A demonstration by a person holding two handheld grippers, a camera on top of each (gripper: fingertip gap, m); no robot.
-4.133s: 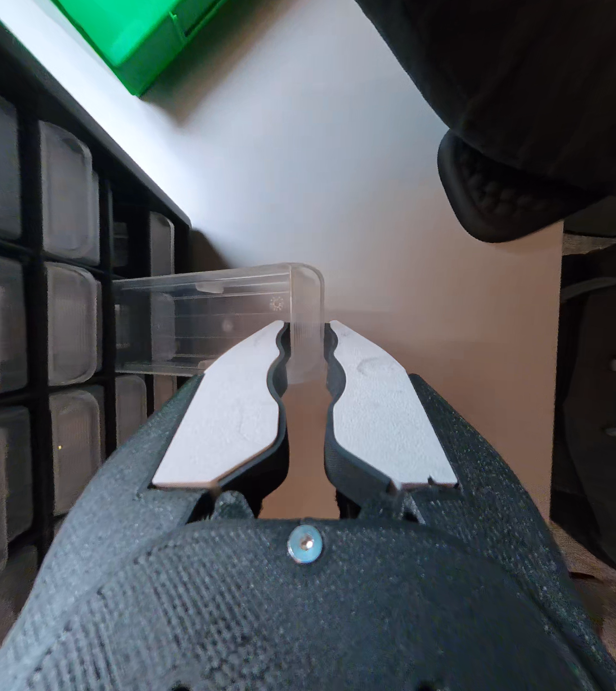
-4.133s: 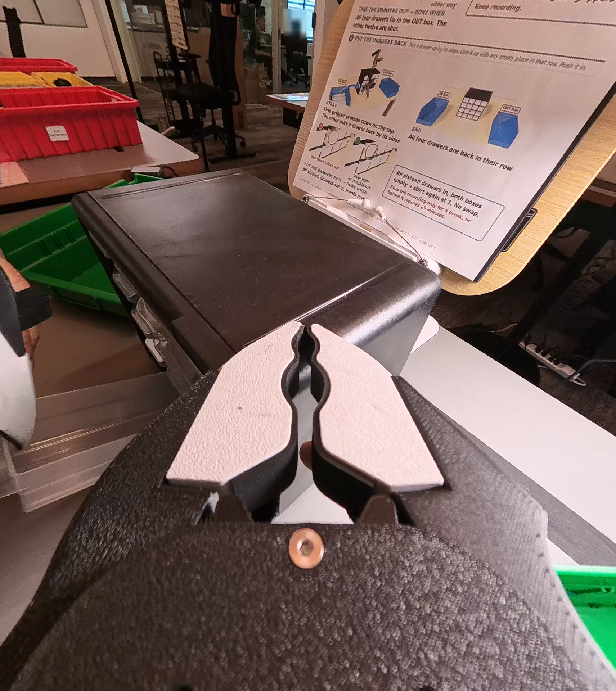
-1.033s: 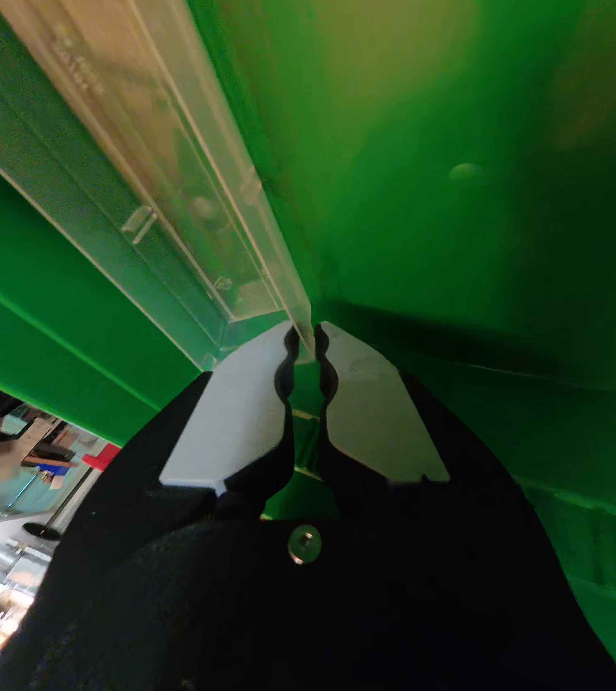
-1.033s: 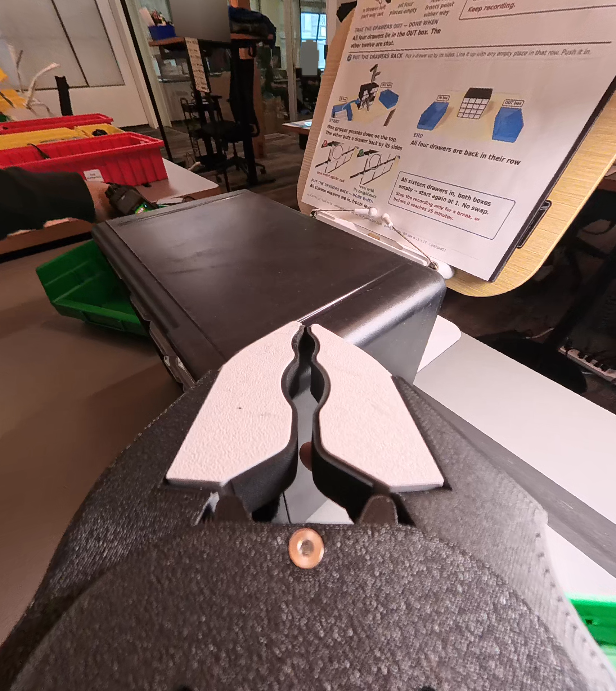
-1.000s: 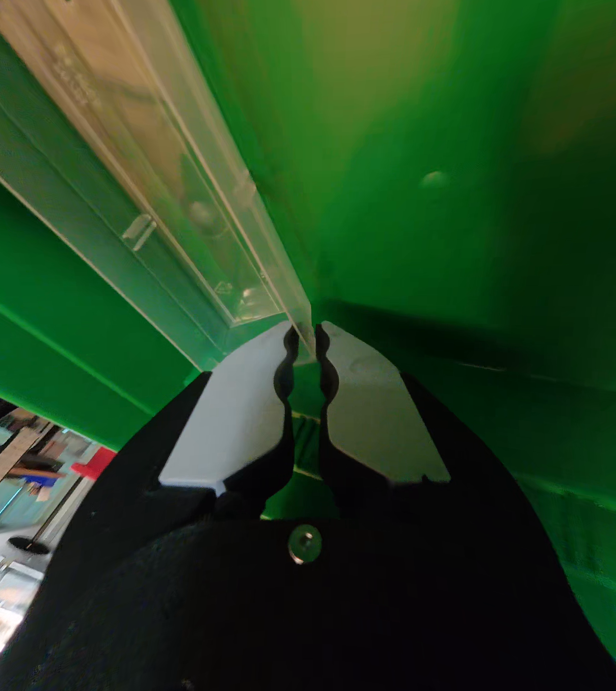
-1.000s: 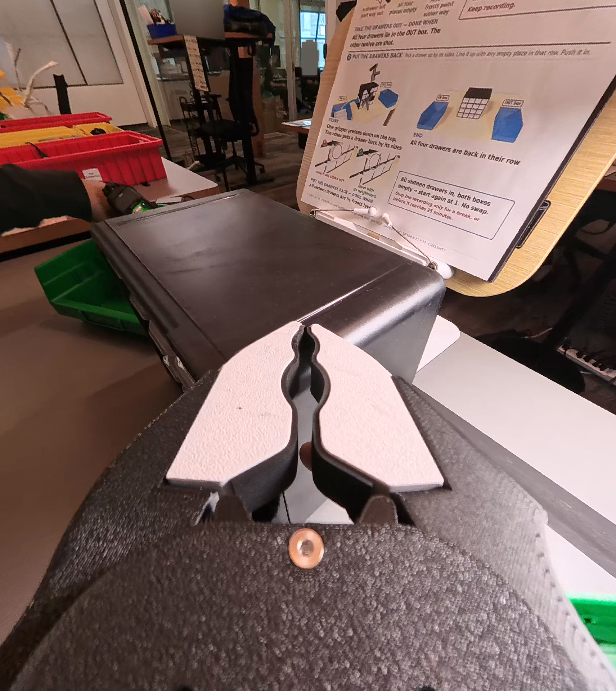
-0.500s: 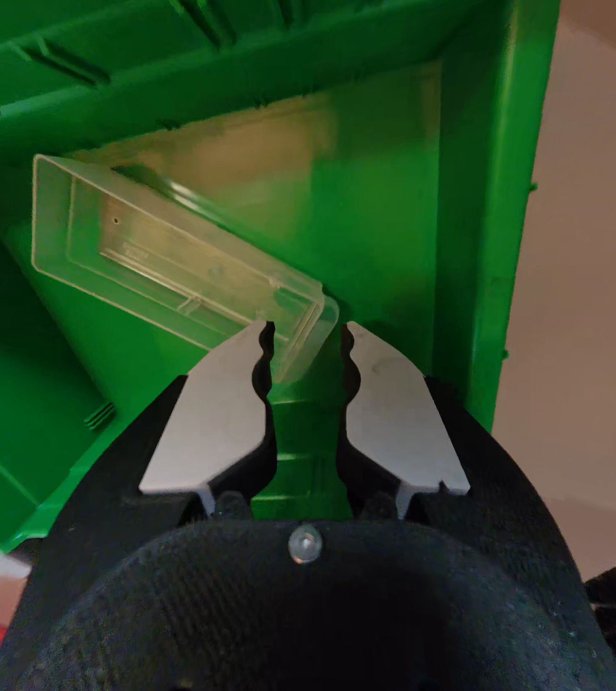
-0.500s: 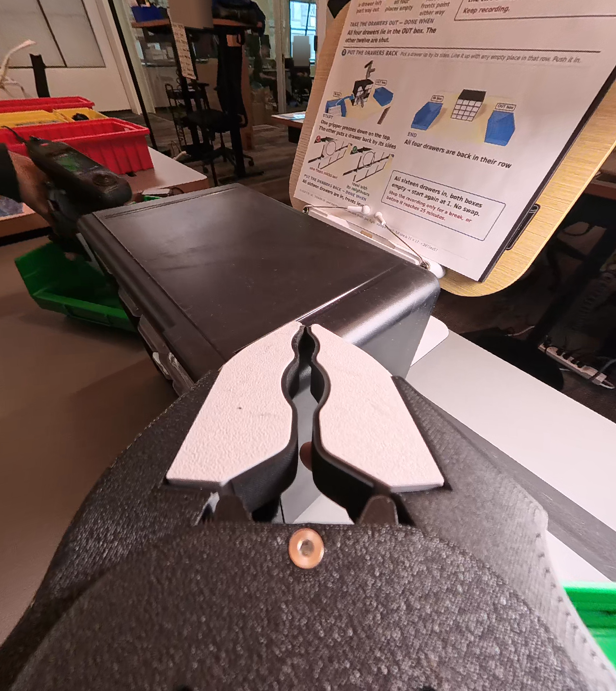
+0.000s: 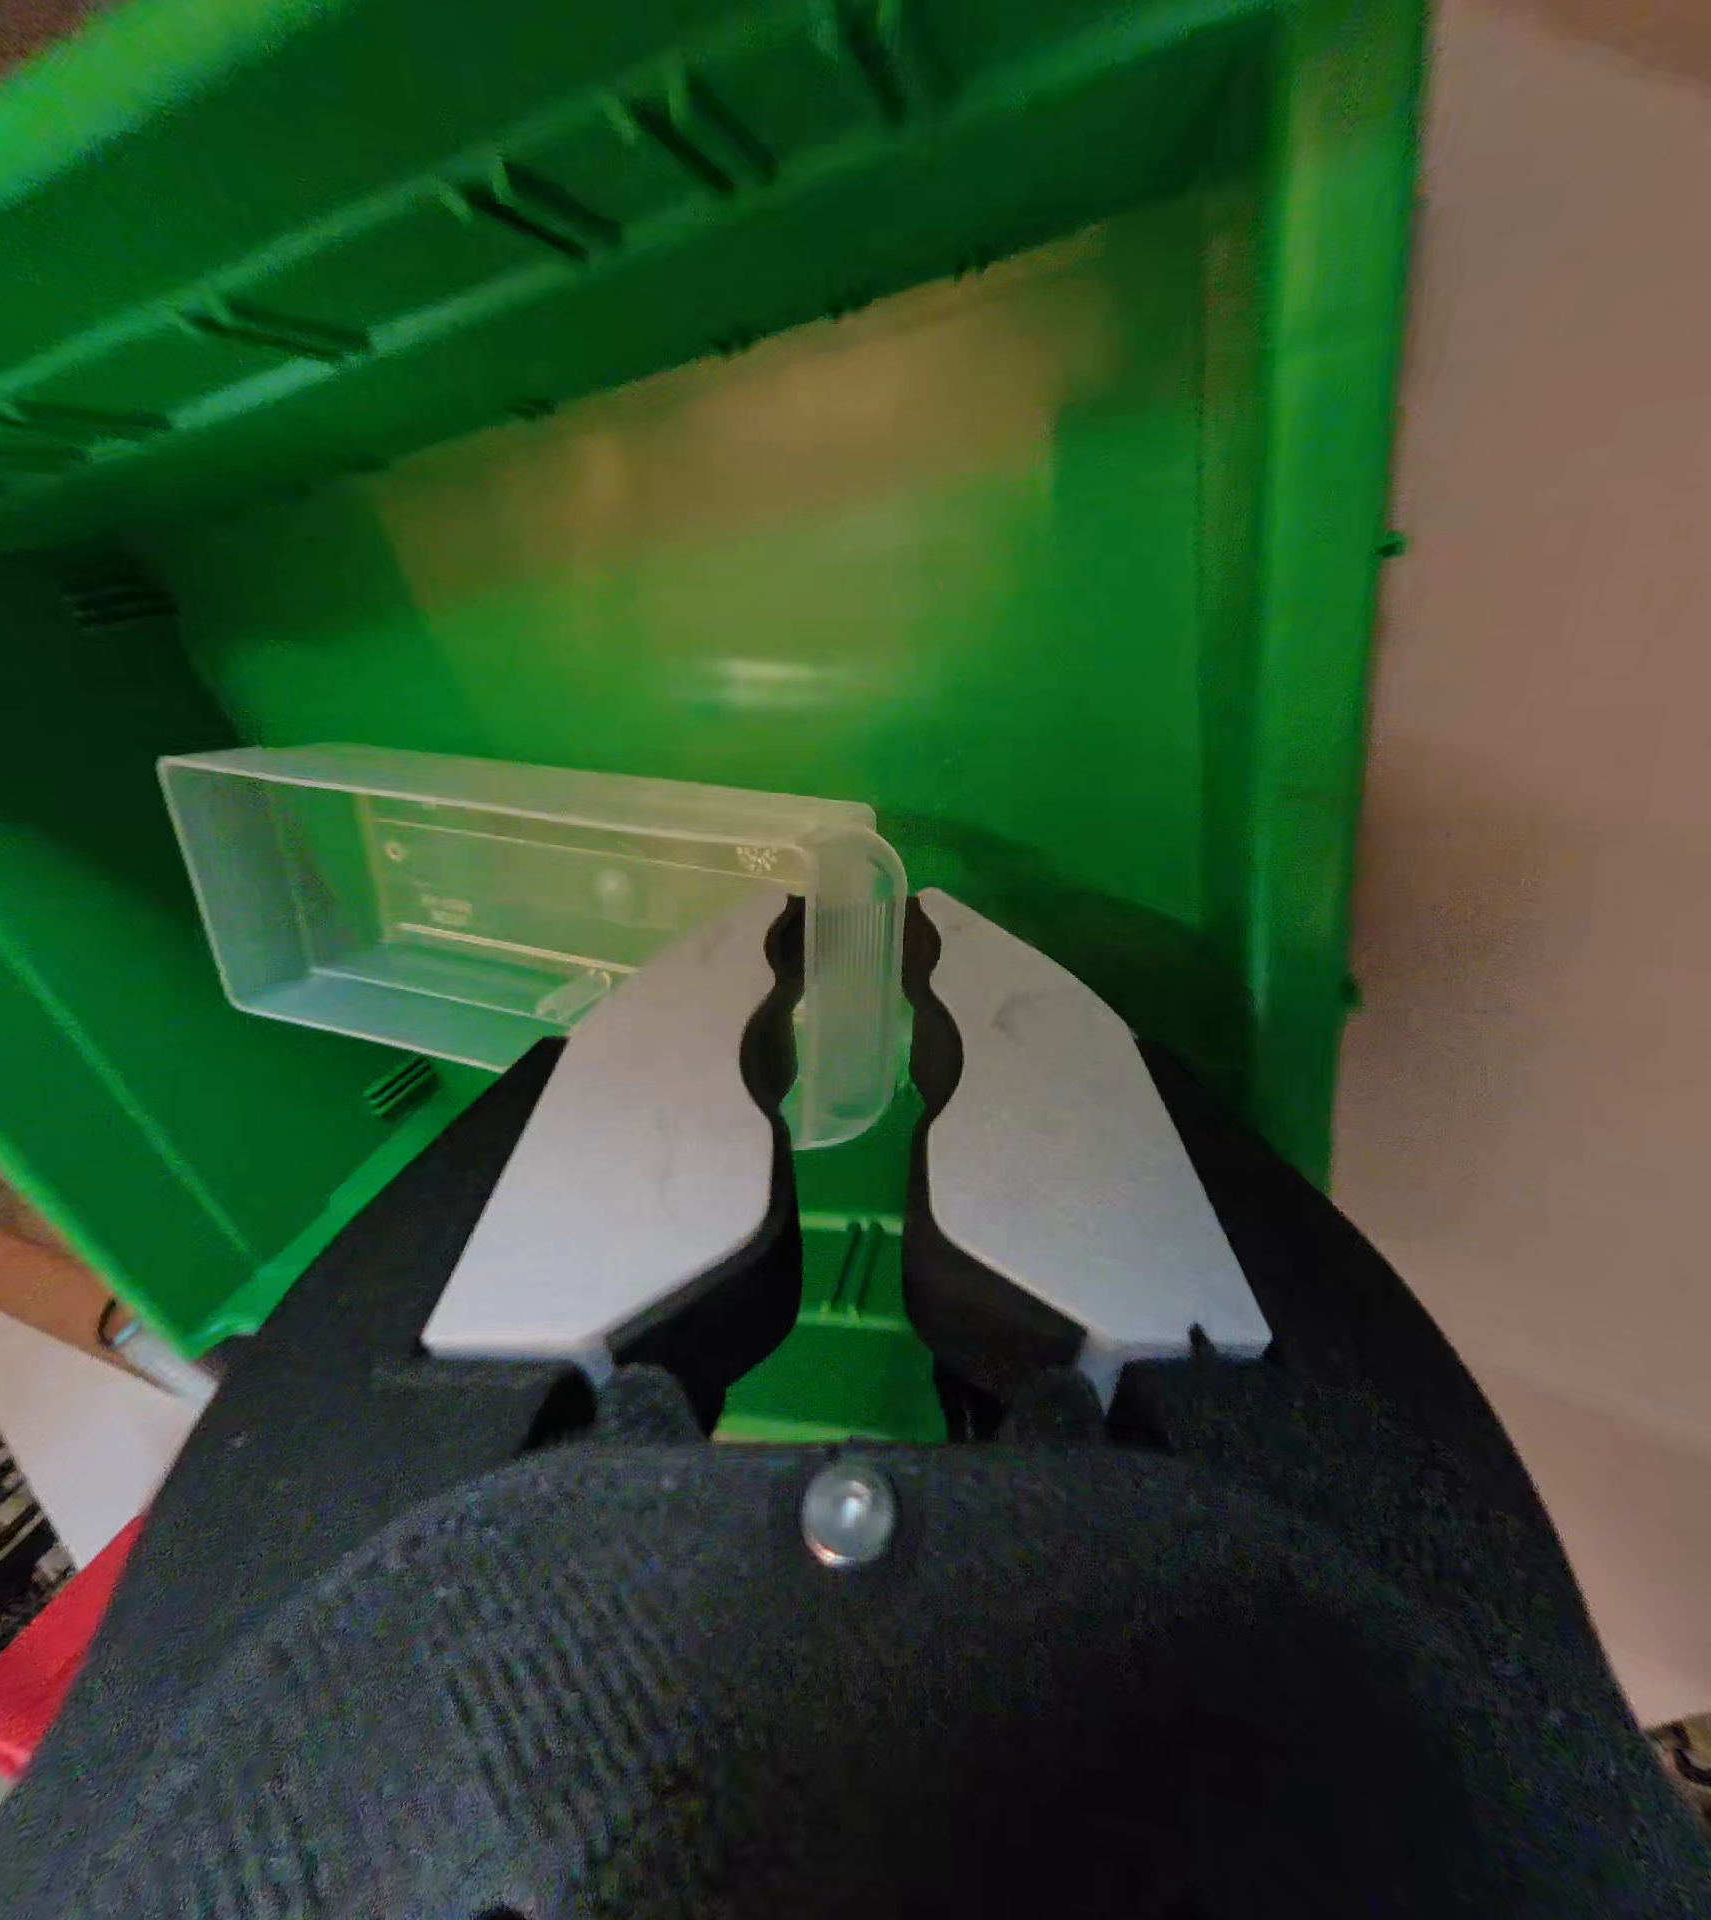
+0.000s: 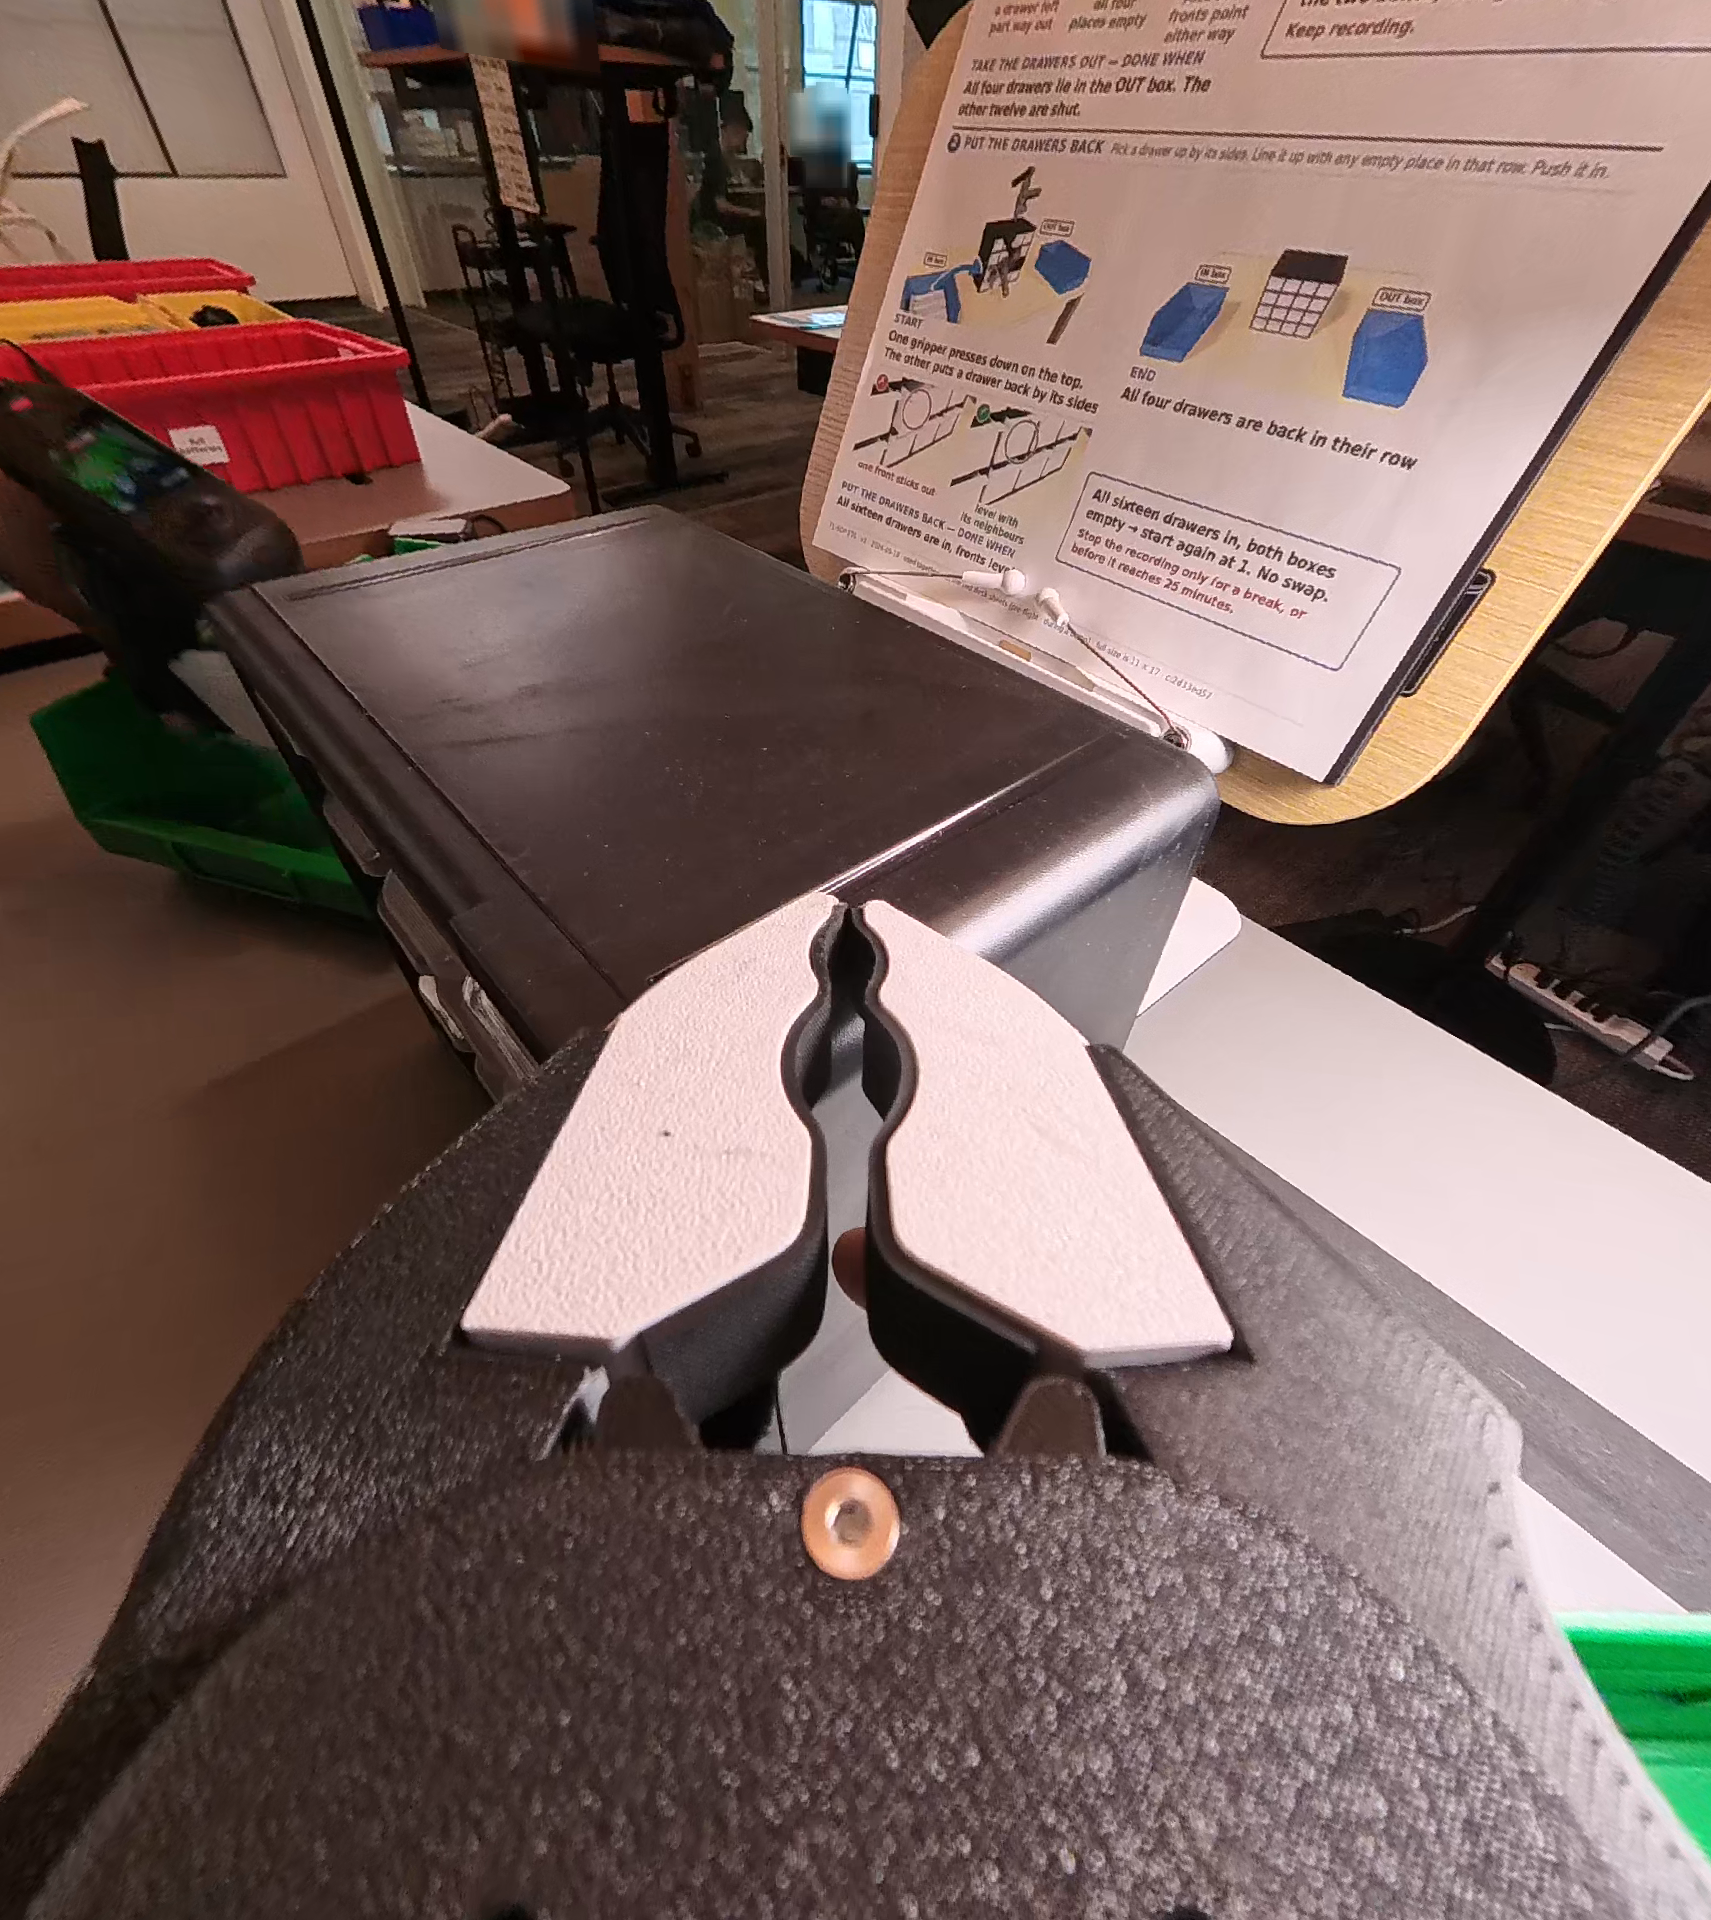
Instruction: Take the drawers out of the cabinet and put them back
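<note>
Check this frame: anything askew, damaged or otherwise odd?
Nothing stands out. The clear drawer lies undamaged in the green bin, its front handle between the left gripper's parted jaws. The right gripper rests shut on the black cabinet.

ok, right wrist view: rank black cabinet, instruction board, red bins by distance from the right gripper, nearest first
1. black cabinet: directly under and ahead of the right gripper, whose shut tips sit over its near top corner.
2. instruction board: propped upright behind the cabinet, ahead and to the right.
3. red bins: on another table far back at the left, beyond the cabinet's far end.
</note>
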